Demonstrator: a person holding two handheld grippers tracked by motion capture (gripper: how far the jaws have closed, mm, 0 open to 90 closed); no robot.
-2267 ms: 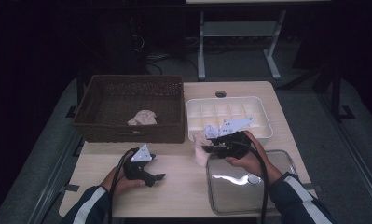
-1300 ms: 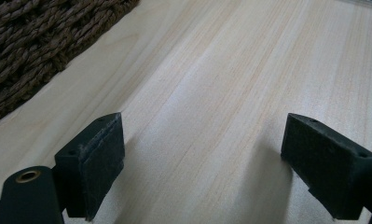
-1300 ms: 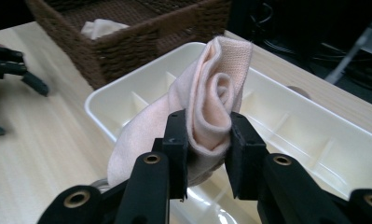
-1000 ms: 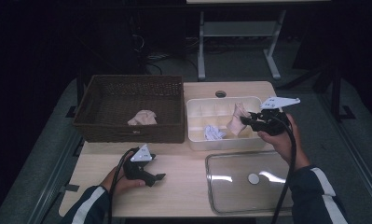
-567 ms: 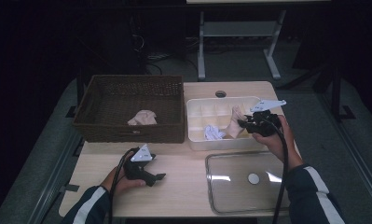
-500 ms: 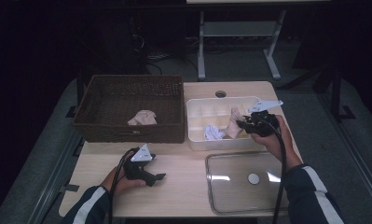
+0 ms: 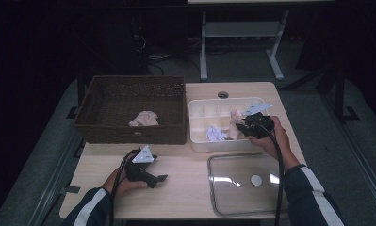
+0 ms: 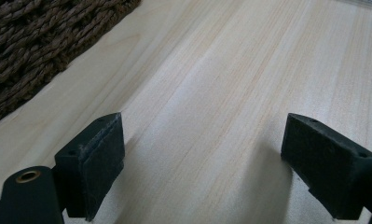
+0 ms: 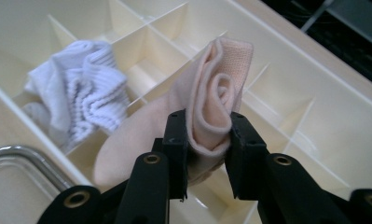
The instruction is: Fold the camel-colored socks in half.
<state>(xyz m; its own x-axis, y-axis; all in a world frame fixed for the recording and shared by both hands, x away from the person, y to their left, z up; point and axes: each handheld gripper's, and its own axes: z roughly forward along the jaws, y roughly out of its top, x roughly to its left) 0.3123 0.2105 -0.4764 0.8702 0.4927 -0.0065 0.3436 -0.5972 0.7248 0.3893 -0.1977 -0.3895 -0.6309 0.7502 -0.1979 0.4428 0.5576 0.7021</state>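
Observation:
A rolled pale pink sock [image 9: 211, 116] is pinched between the jaws of my right gripper [image 9: 206, 140], which is shut on it over the cream divided box [image 9: 286, 93]. In the high view that pink sock [image 7: 234, 123] hangs at the right gripper [image 7: 243, 126] above the box [image 7: 200, 141]. A white ribbed sock [image 9: 81, 100] lies in one compartment, seen in the high view as the white sock [image 7: 216, 133]. Another pink sock [image 7: 144, 118] rests in the brown wicker basket [image 7: 129, 134]. My left gripper [image 7: 161, 178] lies on the table, jaws open and empty [image 8: 202, 161].
A clear lid [image 7: 244, 183] with a round knob lies flat at the front right of the wooden table [image 7: 185, 197]. The wicker basket wall [image 8: 30, 51] stands just left of the left gripper. A round hole [image 7: 222, 94] is in the tabletop behind the box.
My right gripper carried the pink sock from beside the lid up over the box, then sank lower toward its compartments. The left gripper stayed still.

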